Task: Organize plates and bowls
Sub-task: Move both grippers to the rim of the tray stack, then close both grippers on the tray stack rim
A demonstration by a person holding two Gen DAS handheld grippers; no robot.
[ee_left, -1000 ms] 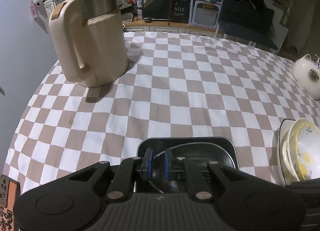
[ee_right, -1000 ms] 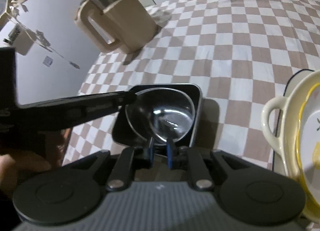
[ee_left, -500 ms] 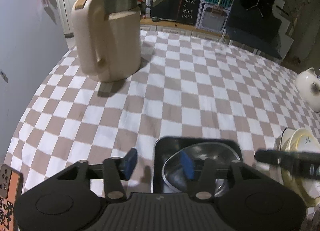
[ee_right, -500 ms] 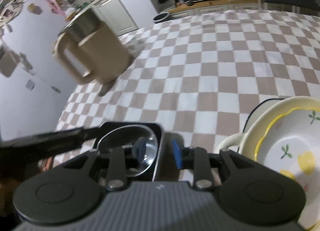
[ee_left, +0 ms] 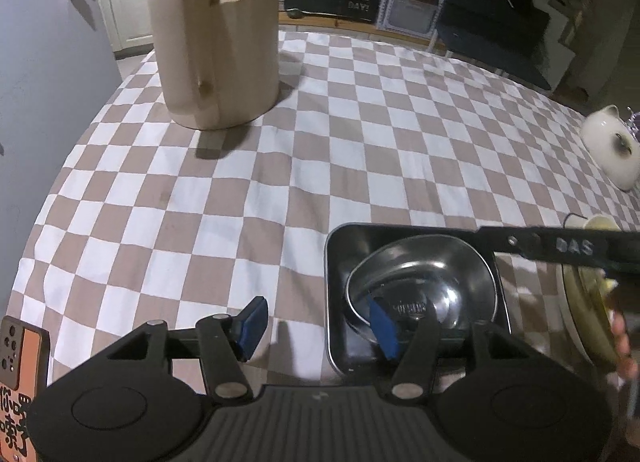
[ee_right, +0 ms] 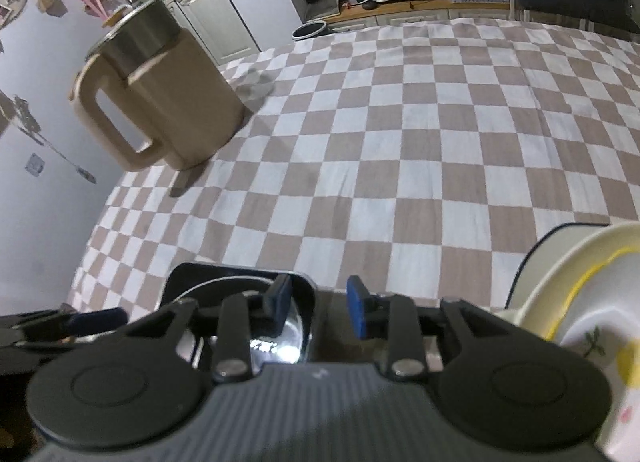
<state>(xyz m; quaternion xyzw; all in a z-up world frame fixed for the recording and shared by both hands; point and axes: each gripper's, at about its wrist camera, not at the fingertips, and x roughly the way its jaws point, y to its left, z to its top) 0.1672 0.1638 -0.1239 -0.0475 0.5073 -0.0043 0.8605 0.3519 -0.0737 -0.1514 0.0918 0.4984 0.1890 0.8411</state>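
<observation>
A shiny steel bowl [ee_left: 424, 294] rests inside a black square dish [ee_left: 340, 246] near the table's front edge. My left gripper [ee_left: 318, 328] is open and empty, one pad left of the dish and one over the bowl. My right gripper [ee_right: 320, 308] is open and empty, just above the dish's [ee_right: 240, 274] right edge; the bowl [ee_right: 276, 342] shows under its left finger. A stack of cream and yellow plates [ee_right: 580, 302] lies to the right; it shows in the left wrist view [ee_left: 588, 302] too.
A tall beige jug [ee_left: 216, 38] with a steel lid stands at the far left of the checkered tablecloth [ee_left: 360, 134]. A white teapot [ee_left: 612, 150] sits at the right edge. A grey wall runs along the left side.
Both grippers opened, let go of the steel bowl in the black dish, and pulled back and up. The left gripper shifted left.
</observation>
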